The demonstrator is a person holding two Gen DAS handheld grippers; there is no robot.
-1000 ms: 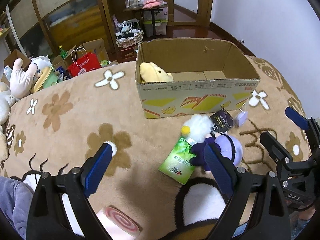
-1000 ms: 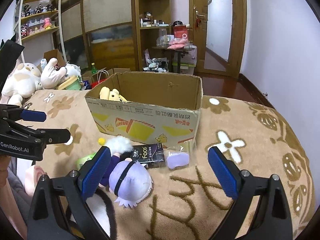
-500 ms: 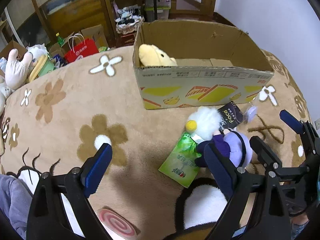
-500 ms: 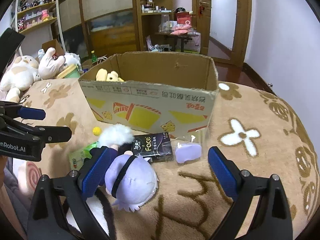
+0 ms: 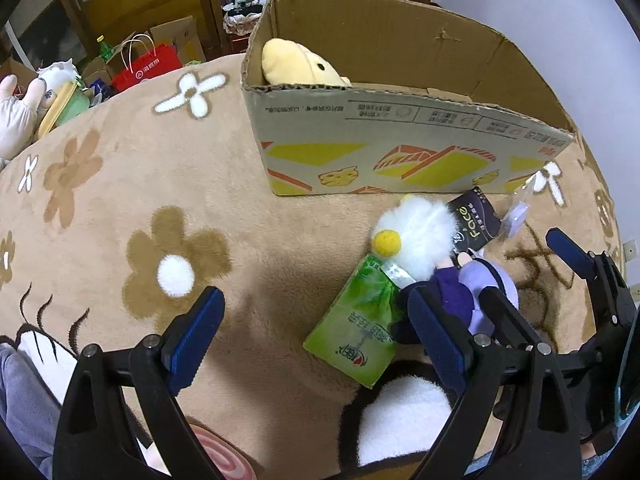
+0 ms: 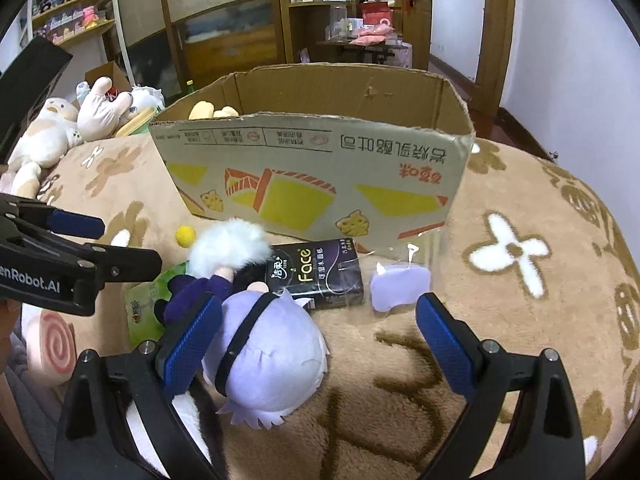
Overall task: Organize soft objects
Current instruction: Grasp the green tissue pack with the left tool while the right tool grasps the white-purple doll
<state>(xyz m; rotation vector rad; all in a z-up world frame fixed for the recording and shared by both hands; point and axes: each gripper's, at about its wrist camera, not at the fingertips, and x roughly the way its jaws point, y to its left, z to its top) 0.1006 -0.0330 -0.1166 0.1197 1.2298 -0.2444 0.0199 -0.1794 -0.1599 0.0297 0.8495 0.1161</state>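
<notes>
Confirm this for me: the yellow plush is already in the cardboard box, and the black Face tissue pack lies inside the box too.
Only the tissue pack is wrong. The yellow plush is in the cardboard box, but the black Face tissue pack lies outside it, on the blanket in front of the box, as the right wrist view shows.

So: one cardboard box [image 6: 320, 168], one yellow plush [image 5: 298, 64] inside, one purple-haired doll [image 6: 272, 364], two tissue packs [image 6: 320, 276], one fluffy white toy [image 5: 420, 236], one lilac pouch [image 6: 400, 286].
</notes>
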